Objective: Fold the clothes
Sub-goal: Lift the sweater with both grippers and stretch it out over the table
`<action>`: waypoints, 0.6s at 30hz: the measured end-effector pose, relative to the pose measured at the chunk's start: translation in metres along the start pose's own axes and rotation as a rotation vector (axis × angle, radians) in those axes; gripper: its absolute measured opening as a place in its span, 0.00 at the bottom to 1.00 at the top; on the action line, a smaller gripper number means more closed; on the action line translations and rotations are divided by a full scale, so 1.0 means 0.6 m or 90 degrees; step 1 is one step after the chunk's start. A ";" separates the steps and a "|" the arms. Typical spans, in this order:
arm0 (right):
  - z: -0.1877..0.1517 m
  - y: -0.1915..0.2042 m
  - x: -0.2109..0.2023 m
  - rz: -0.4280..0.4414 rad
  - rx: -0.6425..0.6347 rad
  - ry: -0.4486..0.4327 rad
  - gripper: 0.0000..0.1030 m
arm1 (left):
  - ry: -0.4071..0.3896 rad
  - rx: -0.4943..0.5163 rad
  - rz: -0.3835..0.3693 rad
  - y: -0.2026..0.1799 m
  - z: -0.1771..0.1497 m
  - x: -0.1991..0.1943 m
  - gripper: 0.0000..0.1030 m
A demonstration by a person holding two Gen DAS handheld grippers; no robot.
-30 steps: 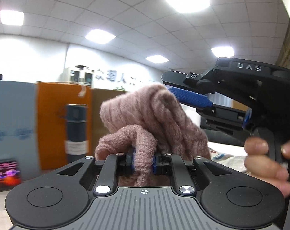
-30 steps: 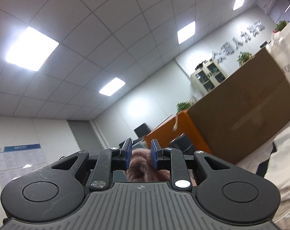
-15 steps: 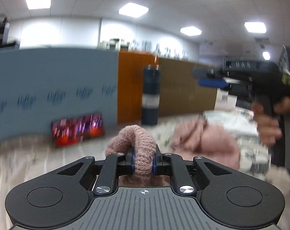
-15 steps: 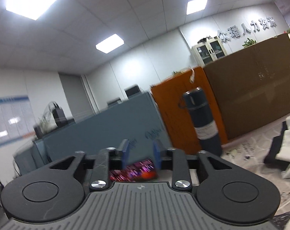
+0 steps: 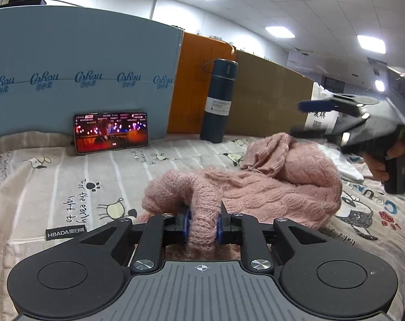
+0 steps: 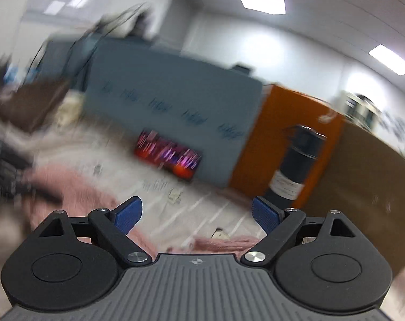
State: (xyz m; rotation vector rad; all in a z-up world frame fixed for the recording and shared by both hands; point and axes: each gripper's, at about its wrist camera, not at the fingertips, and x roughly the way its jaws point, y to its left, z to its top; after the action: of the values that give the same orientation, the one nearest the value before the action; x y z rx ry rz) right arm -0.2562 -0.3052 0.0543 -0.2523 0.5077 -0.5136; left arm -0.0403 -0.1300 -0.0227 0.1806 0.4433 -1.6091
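Note:
A pink knitted sweater [image 5: 277, 184] lies bunched on the printed bed sheet [image 5: 68, 176]. My left gripper [image 5: 202, 222] is shut on a fold of the sweater's edge, low over the sheet. My right gripper [image 6: 197, 214] is open and empty; it also shows in the left wrist view [image 5: 336, 104], held up to the right above the sweater. The right wrist view is blurred, with pink knit [image 6: 68, 184] at the lower left.
A phone [image 5: 111, 132] with a lit screen leans on a blue board [image 5: 82, 80]. A dark flask [image 5: 219, 101] stands by an orange board and cardboard [image 5: 269, 99]. White cloth [image 5: 346, 165] lies at the right.
My left gripper came down from the air to the sheet with the sweater still in it. My right gripper opened wide, let go of the sweater and swung away.

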 end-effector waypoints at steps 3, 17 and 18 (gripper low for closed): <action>0.006 0.002 0.047 0.041 -0.058 0.090 0.86 | -0.001 -0.001 -0.003 -0.001 0.000 -0.002 0.19; -0.061 -0.089 0.184 0.064 0.099 0.256 0.44 | 0.017 -0.036 -0.021 0.014 -0.002 0.007 0.19; -0.066 -0.096 0.182 0.060 0.115 0.251 0.37 | 0.022 -0.040 -0.022 0.016 -0.002 0.008 0.19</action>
State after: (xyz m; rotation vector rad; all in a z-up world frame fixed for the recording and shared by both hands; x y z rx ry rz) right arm -0.2178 -0.4154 -0.0023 0.0492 0.8472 -0.5160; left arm -0.0315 -0.1344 -0.0272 0.1541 0.5243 -1.6256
